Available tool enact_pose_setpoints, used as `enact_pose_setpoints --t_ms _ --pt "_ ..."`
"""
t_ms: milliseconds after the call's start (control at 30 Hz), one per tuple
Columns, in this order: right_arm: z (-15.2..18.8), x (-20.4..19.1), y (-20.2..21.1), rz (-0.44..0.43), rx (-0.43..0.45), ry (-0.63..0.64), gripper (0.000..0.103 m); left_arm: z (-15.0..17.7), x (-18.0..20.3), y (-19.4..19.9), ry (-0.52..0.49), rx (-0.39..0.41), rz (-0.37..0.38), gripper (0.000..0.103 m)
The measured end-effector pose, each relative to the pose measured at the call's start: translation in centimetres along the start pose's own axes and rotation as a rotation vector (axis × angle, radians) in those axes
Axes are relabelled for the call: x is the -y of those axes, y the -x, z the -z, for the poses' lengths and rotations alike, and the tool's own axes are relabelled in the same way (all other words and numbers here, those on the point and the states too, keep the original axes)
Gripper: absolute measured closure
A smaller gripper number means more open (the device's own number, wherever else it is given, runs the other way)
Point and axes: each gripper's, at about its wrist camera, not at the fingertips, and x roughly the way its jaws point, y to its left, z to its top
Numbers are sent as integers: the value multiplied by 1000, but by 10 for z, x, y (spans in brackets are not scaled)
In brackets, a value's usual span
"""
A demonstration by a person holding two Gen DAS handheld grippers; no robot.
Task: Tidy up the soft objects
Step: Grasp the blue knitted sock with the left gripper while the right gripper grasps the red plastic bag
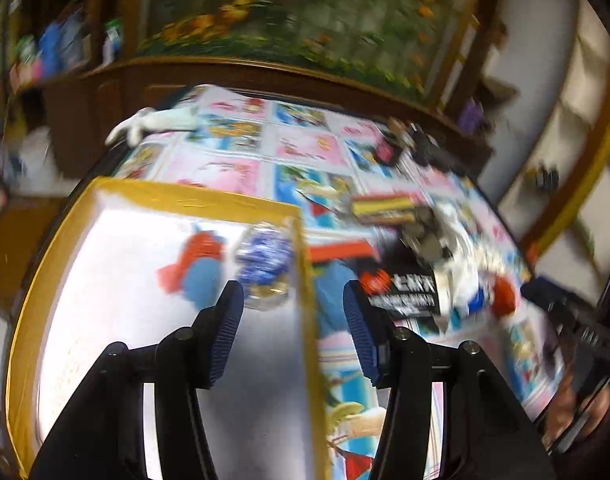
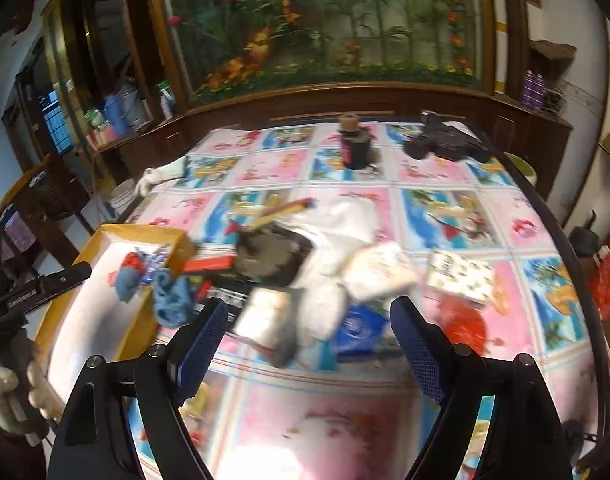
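A yellow-rimmed box [image 1: 185,196] with a white floor holds a red-and-blue soft toy [image 1: 199,266] and a blue-and-white patterned pouch [image 1: 265,264]. My left gripper [image 1: 293,332] is open and empty, straddling the box's right wall. In the right wrist view the box [image 2: 141,236] sits at the left, with a blue cloth [image 2: 171,300] draped by its near corner. My right gripper [image 2: 309,344] is open and empty above a pile of white soft bundles [image 2: 337,240], a silver packet [image 2: 265,316] and a blue packet [image 2: 357,332]. The left gripper's finger [image 2: 61,276] shows at far left.
The table carries a pink-and-blue cartoon cloth [image 2: 445,184]. On it are a dark jar [image 2: 355,144], a black device [image 2: 445,140], a red soft item [image 2: 463,322], a patterned packet [image 2: 461,274] and a black tray [image 2: 269,256]. A wooden cabinet [image 2: 345,96] stands behind.
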Motion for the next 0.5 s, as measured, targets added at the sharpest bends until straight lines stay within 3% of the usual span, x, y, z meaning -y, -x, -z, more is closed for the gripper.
enact_pose_setpoints --t_ms 233,367,433,500 --pt "21 51 16 3 -28 -101 19 -6 42 -52 -252 -107 -115 53" --pt "26 66 23 5 -3 -123 19 1 61 -75 -423 -153 -221 53" --pt "29 71 23 9 3 -132 18 4 67 -79 -456 -158 -231 60" --pt "31 76 19 10 -4 -144 18 6 71 -77 -468 -148 -245 73"
